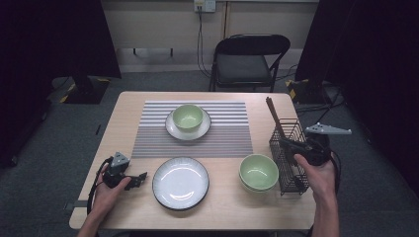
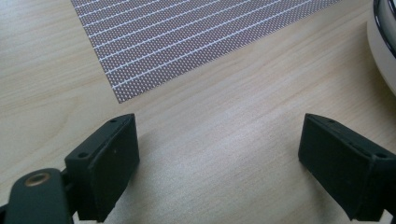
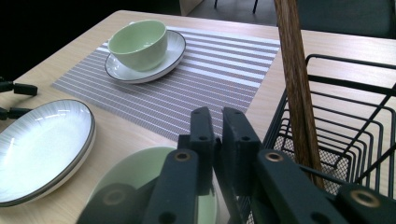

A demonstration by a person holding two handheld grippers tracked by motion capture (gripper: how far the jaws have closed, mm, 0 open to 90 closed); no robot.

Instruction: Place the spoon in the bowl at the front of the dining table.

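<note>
The right claw [image 1: 292,144] sits at the wire basket [image 1: 291,170] near the bench's right edge, its jaws drawn nearly together with only a thin gap and nothing seen between them in the right gripper view. Brown chopsticks [image 3: 296,88] stand tilted in that basket, just beside the right claw [image 3: 219,135] but apart from its jaws. A green bowl [image 1: 259,172] rests on the bench [image 1: 232,207] just left of the basket, and the right claw's own view looks over its rim. The left claw [image 1: 141,177] lies low over the wood at the bench's left side, jaws spread wide and holding nothing, just left of an empty white plate [image 1: 180,182]. Farther back, a striped placemat [image 1: 148,138] carries a second green bowl [image 1: 188,117] on a saucer [image 1: 173,129].
</note>
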